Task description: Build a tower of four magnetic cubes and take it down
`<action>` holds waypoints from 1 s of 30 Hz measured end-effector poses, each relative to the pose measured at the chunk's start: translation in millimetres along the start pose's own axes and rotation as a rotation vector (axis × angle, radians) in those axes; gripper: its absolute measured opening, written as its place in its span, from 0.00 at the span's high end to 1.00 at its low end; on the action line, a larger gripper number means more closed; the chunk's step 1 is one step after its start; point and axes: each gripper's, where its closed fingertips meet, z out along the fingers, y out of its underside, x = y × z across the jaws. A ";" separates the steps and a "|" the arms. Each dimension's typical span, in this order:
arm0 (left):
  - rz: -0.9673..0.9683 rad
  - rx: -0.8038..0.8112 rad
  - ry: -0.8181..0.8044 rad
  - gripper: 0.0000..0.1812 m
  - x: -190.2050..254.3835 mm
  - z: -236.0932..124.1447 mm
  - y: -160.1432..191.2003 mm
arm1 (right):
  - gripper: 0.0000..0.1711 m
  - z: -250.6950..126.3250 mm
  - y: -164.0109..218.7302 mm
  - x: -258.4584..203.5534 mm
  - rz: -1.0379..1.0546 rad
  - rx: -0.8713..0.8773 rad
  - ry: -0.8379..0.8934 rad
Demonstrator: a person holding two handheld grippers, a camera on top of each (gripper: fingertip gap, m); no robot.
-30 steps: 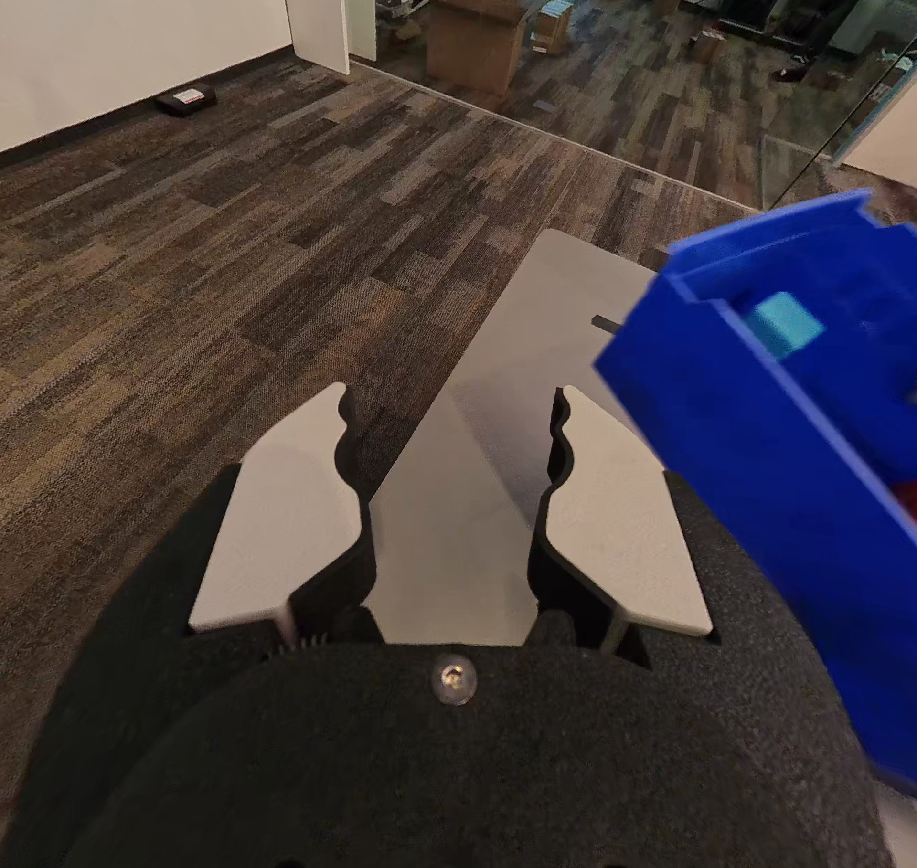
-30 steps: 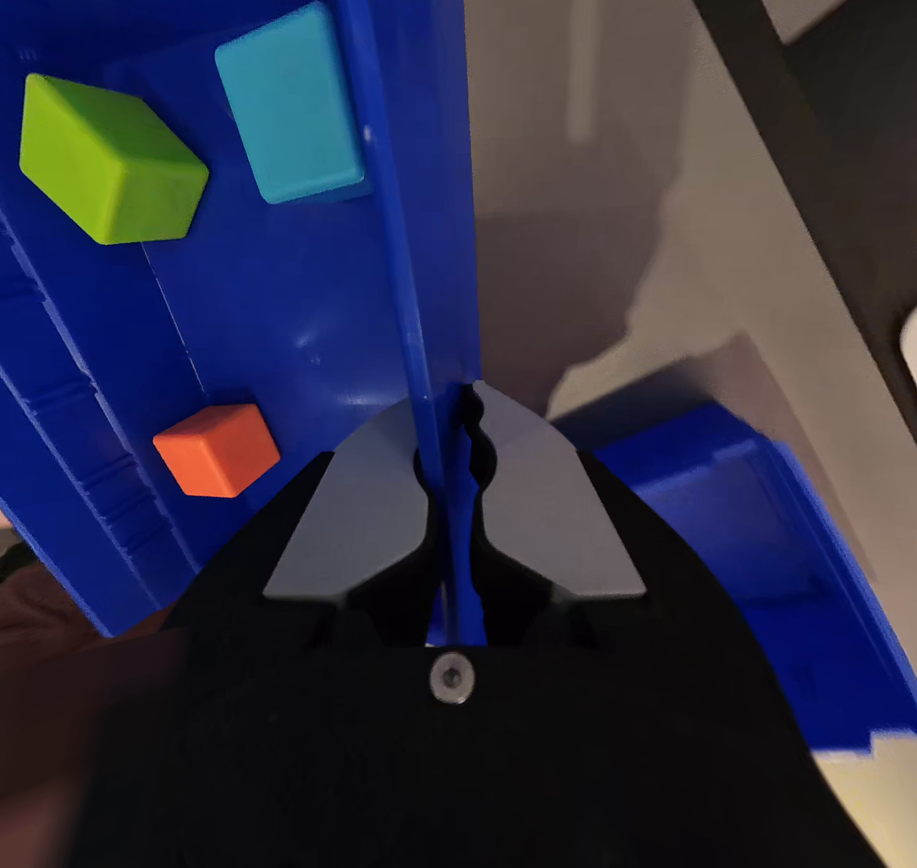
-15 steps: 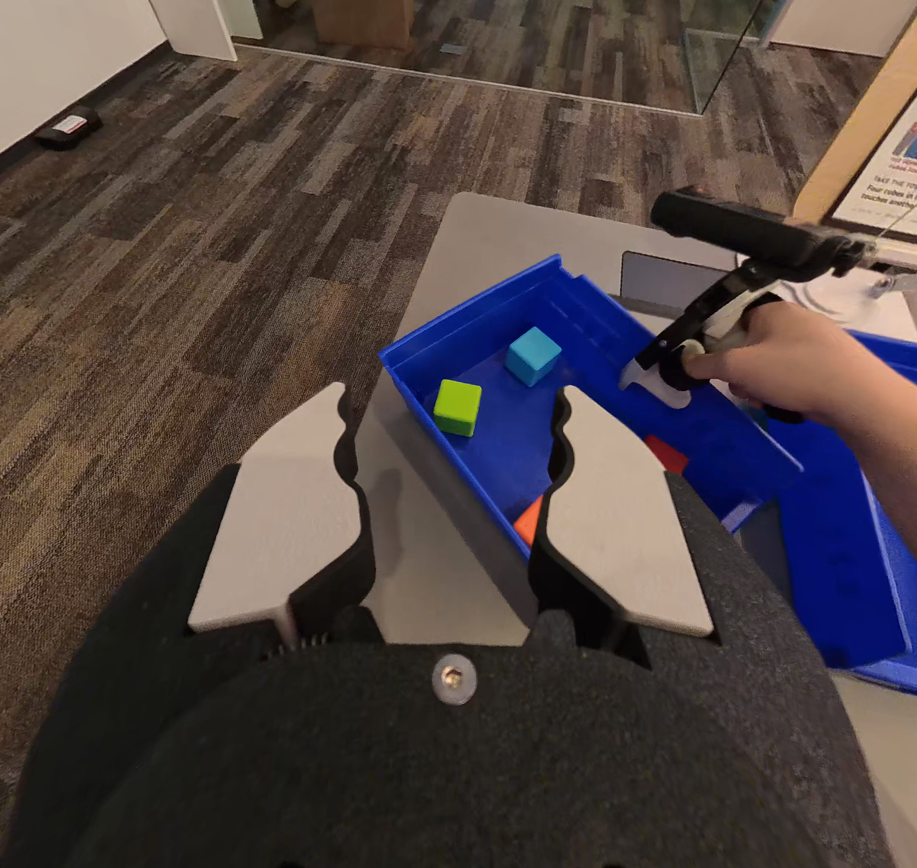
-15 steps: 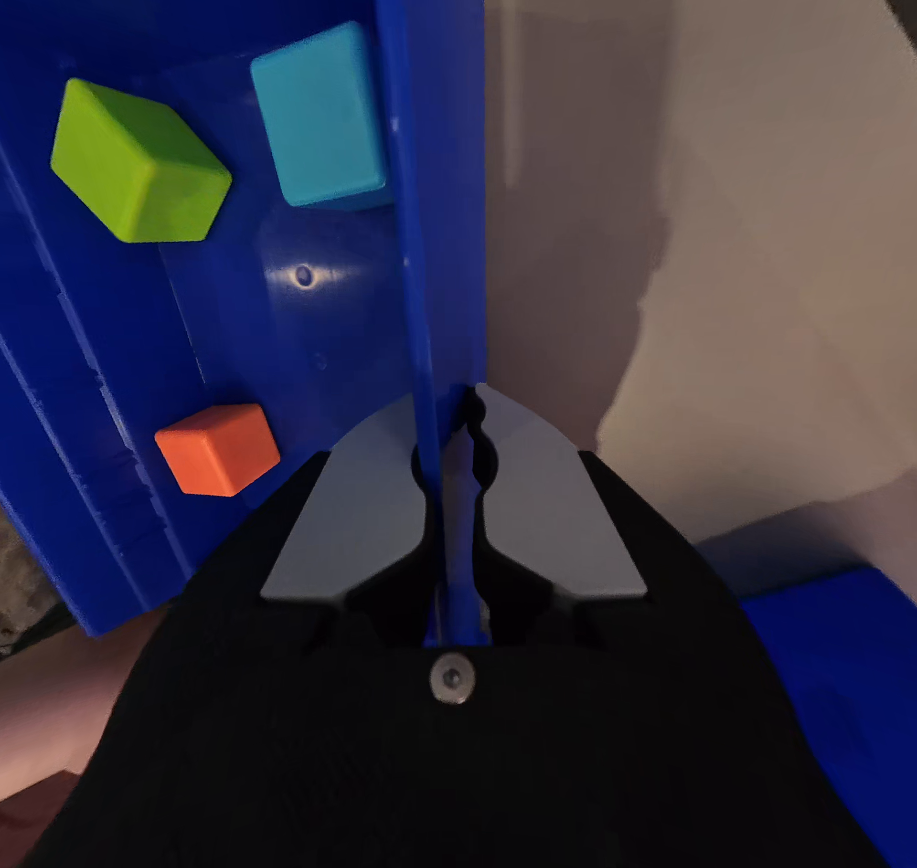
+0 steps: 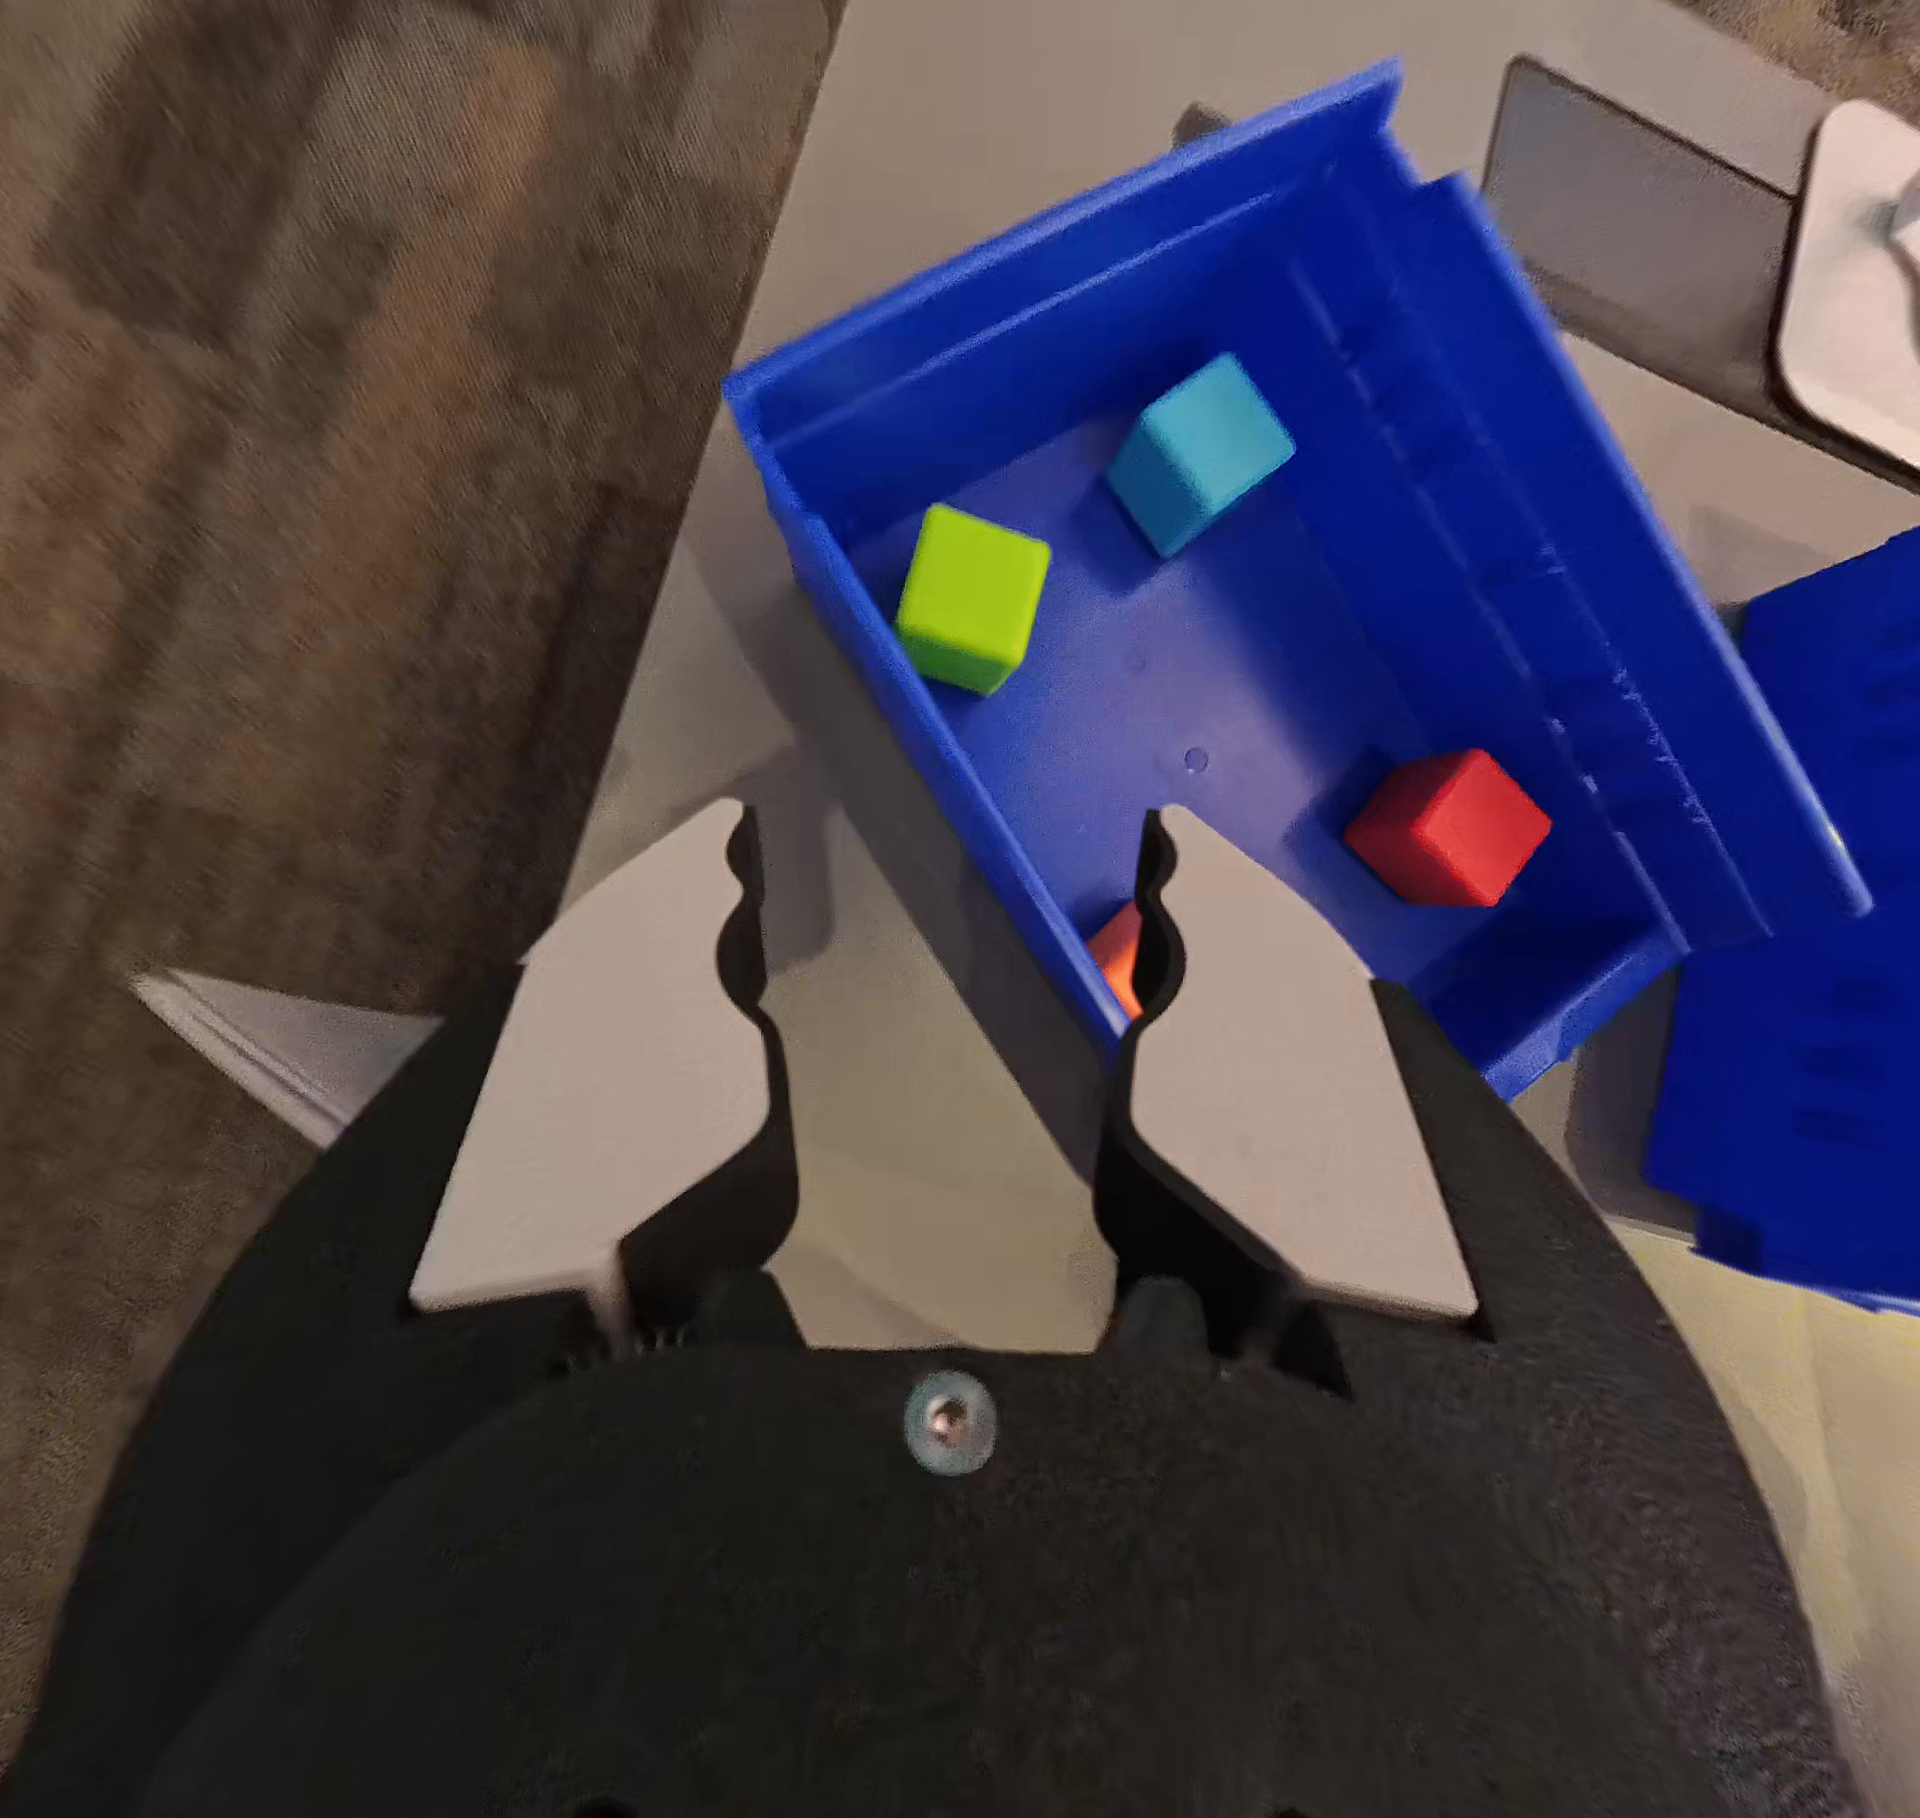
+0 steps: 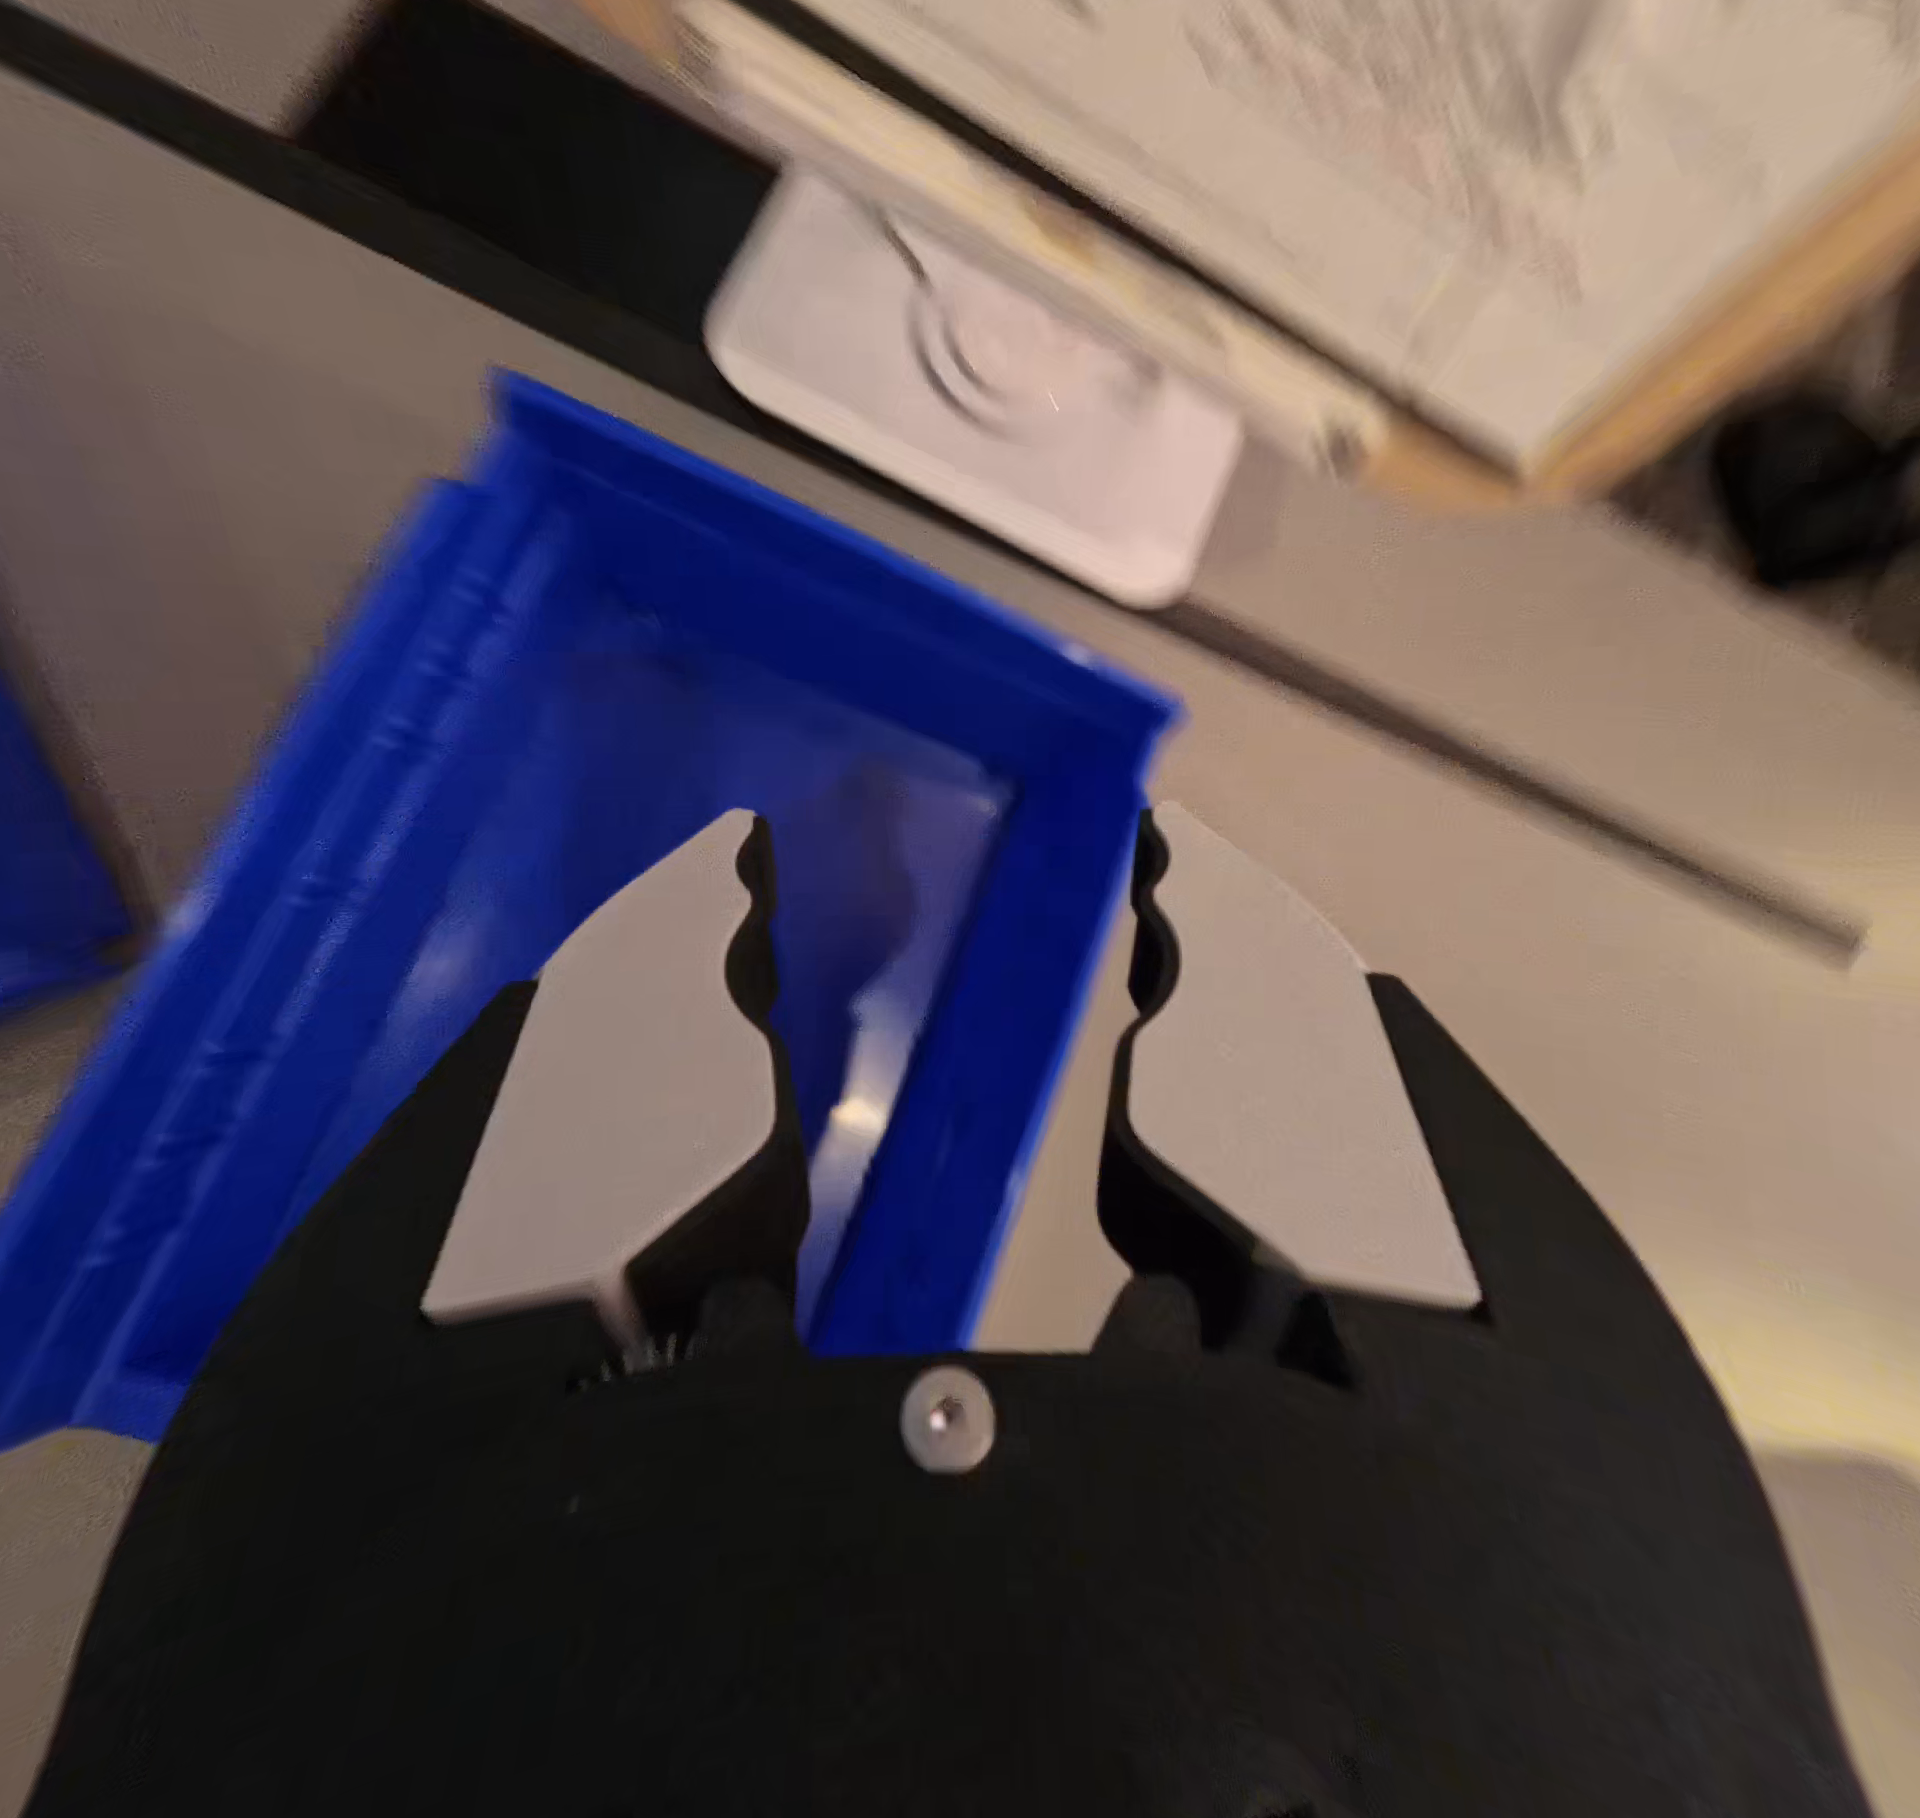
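Observation:
A blue bin (image 5: 1091, 241) stands on the grey table (image 5: 1039, 2) near its left edge. Inside lie a green cube (image 5: 971, 599), a cyan cube (image 5: 1200, 449), a red cube (image 5: 1449, 828) and an orange cube (image 5: 1117, 953), the last half hidden behind my left gripper's right finger. My left gripper (image 5: 951, 812) is open and empty, above the bin's near left wall. My right gripper (image 6: 951, 818) is open and empty over a second, empty blue bin (image 6: 436, 781), whose right wall lies between its fingers without touching the pads.
The second bin also shows at the right of the left wrist view (image 5: 1818, 937). A white flat device (image 6: 987, 386) and a wood-framed board (image 6: 1351, 106) stand behind it. The carpeted floor (image 5: 312, 418) drops off left of the table edge. The grippers' ends are close to 50 centimetres from one another. My left gripper's tips are some 12 centimetres from the green cube (image 5: 971, 599).
My right gripper was shut on the cube bin's wall; it has let go, opened and moved over the empty bin. The left wrist view has swung down onto the bin, which now rests on the table.

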 end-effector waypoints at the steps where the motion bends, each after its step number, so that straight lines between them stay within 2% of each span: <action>1: -0.023 -0.030 0.011 0.62 -3.3 7.5 4.6 | 0.60 4.3 23.3 20.7 0.093 -0.042 -0.011; 3: -0.028 -0.075 0.032 0.59 -2.7 20.6 10.5 | 0.58 17.9 63.0 36.1 0.218 -0.110 -0.102; 7: 0.026 -0.147 0.043 0.56 11.3 35.5 18.3 | 0.56 46.2 120.0 41.2 0.289 -0.234 -0.172; 8: 0.033 -0.158 0.046 0.55 15.6 37.1 18.9 | 0.57 52.9 130.0 36.5 0.290 -0.271 -0.198; 10: 0.049 -0.181 0.036 0.56 20.7 42.7 20.5 | 0.68 62.2 150.4 23.8 0.266 -0.383 -0.256; 12: 0.065 -0.257 0.026 0.55 23.3 51.9 31.9 | 0.86 65.3 156.5 9.1 0.259 -0.441 -0.339; 13: 0.076 -0.303 0.015 0.54 22.8 56.9 39.1 | 0.91 64.6 154.9 4.2 0.262 -0.451 -0.374; 16: 0.080 -0.369 0.041 0.62 27.2 69.9 48.8 | 0.93 62.8 157.4 7.2 0.254 -0.516 -0.379; 19: 0.095 -0.419 -0.020 0.72 18.0 79.0 55.4 | 0.94 64.4 157.8 12.6 0.277 -0.545 -0.421; 21: 0.103 -0.437 -0.030 0.73 17.5 82.1 56.7 | 0.94 65.8 158.9 19.3 0.276 -0.555 -0.439; 30: 0.189 -0.326 -0.064 0.88 22.2 109.3 23.9 | 0.95 76.1 179.0 100.2 0.323 -0.533 -0.417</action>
